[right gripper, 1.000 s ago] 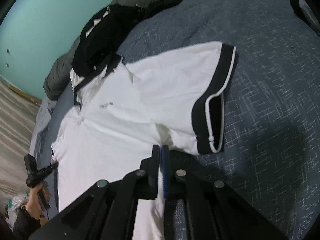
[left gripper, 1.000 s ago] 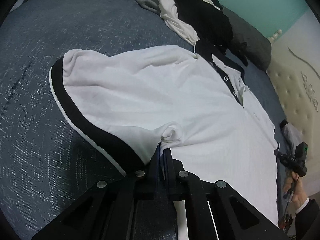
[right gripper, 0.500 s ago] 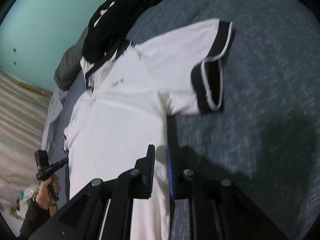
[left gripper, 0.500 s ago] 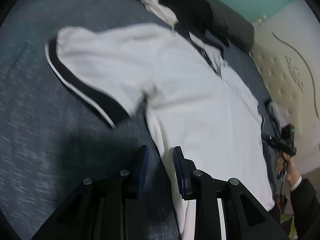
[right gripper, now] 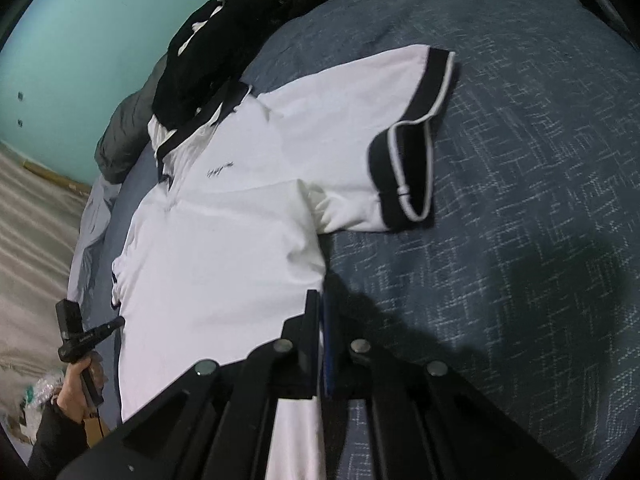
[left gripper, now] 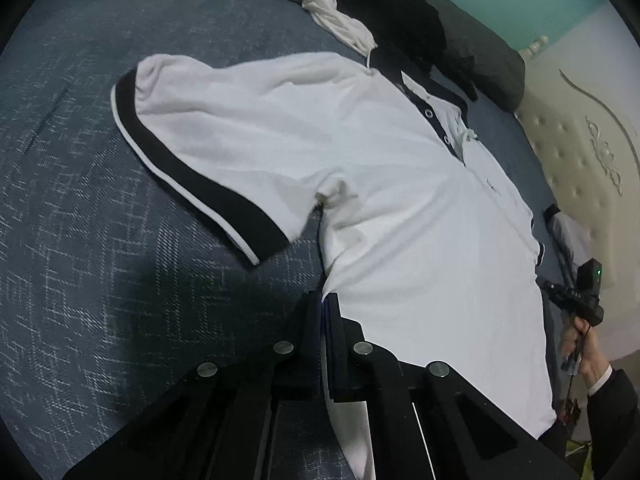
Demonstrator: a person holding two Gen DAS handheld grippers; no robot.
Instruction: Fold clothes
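left gripper (left gripper: pixel 323 300): fingers together, pinching the polo shirt (left gripper: pixel 400 208) side seam below the armpit | shirt: flat, face-up on the bed (left gripper: pixel 100 260) | right gripper (right gripper: pixel 320 300): clamped on the opposite seam | advice: lift both edges evenly, keep fabric taut | chest script (right gripper: pixel 220 169): unreadable

- We see bare blue bedspread (left gripper: pixel 100 240) at the left of the left-wrist frame, open for passing.
- A clothes pile (left gripper: pixel 384 12) blocks the top centre.
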